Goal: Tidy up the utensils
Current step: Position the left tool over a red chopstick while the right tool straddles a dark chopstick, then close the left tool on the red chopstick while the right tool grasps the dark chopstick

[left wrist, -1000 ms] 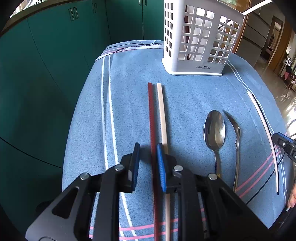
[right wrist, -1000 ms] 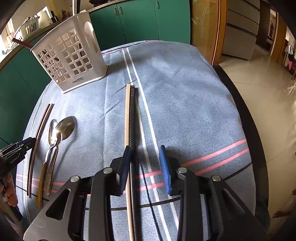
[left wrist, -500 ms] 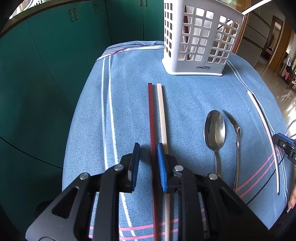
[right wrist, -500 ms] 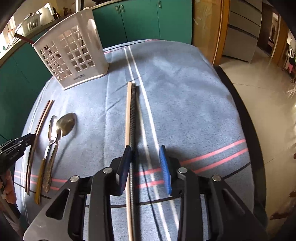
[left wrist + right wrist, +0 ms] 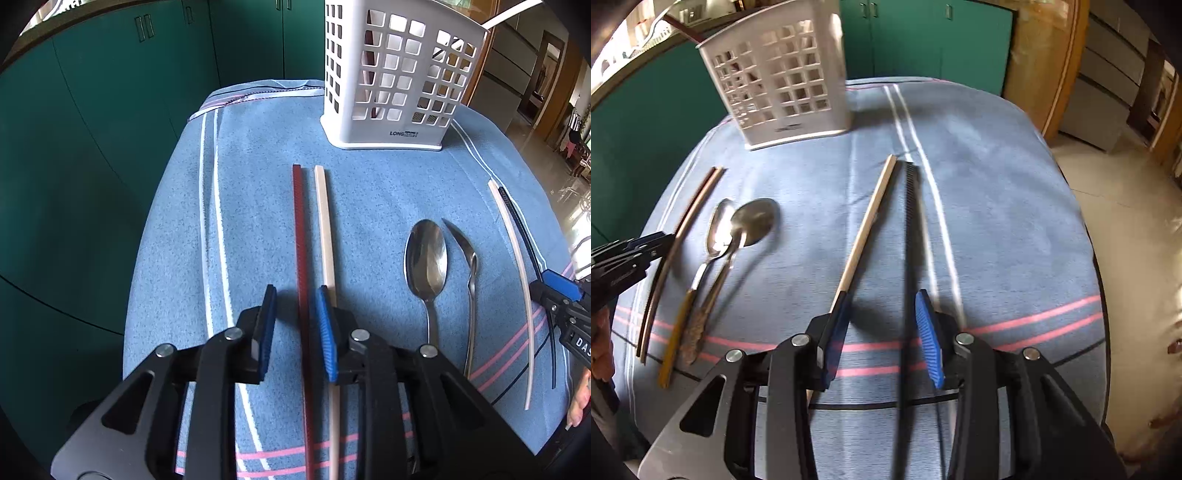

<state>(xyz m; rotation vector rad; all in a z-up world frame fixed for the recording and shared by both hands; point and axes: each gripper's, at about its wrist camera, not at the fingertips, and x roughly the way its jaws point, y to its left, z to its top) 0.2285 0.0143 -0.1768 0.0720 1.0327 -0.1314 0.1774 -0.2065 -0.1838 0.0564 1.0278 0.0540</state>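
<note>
Left gripper (image 5: 295, 325) sat low over the blue striped tablecloth (image 5: 369, 192), jaws opening, not clamped on anything: the dark red chopstick (image 5: 298, 236) ran between the pads, close to the right pad with a clear gap to the left one, and the cream chopstick (image 5: 325, 229) lay just outside the right pad, parallel to the red one. Right of that pair lay the large spoon (image 5: 425, 258), bowl up, and a narrower spoon (image 5: 469, 266) on its edge just beside it. Next came a second pair, a white chopstick (image 5: 517, 266) and a black chopstick (image 5: 521, 236), side by side near the cloth's right edge. The white slotted utensil holder (image 5: 399, 81) stood upright at the far end, with sticks already leaning inside. Right gripper (image 5: 886, 332) was also released and opening; in its view the black chopstick passed between the pads nearer the right one, and the pale chopstick met the tip of the left finger, splayed away from the black one at the far end.
</note>
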